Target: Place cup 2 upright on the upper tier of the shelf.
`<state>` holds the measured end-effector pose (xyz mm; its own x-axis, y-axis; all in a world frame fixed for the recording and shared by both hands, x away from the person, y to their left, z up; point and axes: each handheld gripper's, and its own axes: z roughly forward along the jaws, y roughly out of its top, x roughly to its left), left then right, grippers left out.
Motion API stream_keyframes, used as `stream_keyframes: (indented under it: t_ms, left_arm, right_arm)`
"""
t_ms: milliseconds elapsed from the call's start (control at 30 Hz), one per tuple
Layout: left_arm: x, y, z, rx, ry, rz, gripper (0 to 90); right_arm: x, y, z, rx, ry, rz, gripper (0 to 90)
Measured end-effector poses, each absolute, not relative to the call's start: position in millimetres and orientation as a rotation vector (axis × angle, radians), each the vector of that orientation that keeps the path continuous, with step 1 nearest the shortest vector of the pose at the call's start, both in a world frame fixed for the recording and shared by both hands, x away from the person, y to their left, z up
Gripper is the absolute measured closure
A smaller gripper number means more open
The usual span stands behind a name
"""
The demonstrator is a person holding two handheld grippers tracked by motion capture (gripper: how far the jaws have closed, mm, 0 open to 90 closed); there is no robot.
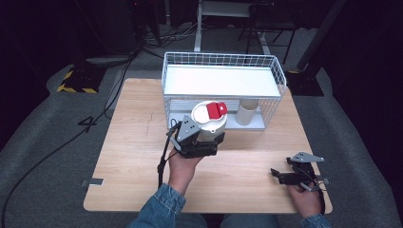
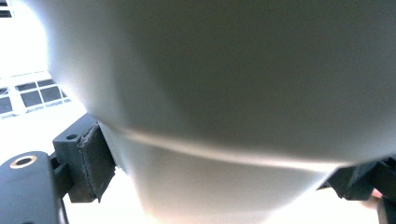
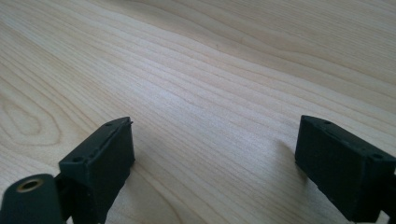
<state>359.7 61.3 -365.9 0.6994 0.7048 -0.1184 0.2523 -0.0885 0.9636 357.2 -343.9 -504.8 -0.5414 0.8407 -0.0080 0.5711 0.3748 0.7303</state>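
A white round canister (image 1: 209, 121) with a red flap on its lid hangs above the wooden table (image 1: 138, 142), just in front of the wire rack. My left gripper (image 1: 205, 138) is shut on its lower body, held from below by a hand. In the left gripper view the canister's white wall (image 2: 224, 93) bulges close to the camera, with a black pad (image 2: 95, 161) pressed against its left side. My right gripper (image 1: 281, 175) rests low at the table's front right. Its jaws stand apart over bare wood (image 3: 215, 163) with nothing between them.
A white wire rack (image 1: 223, 61) with an upper shelf stands at the back of the table. A beige tube-like cup (image 1: 247, 112) sits on its lower level at the right. Cables run over the grey floor at the left.
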Motion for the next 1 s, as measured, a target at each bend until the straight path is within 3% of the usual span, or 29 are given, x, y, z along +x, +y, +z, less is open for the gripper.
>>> stream_keyframes:
  t_ms: [1000]
  left_arm:
    - [400.3,64.3,-298.5,1.630,0.750,0.490,12.4]
  right_arm:
    - [357.6,-342.0,-504.9,1.238,2.252,0.972,11.8]
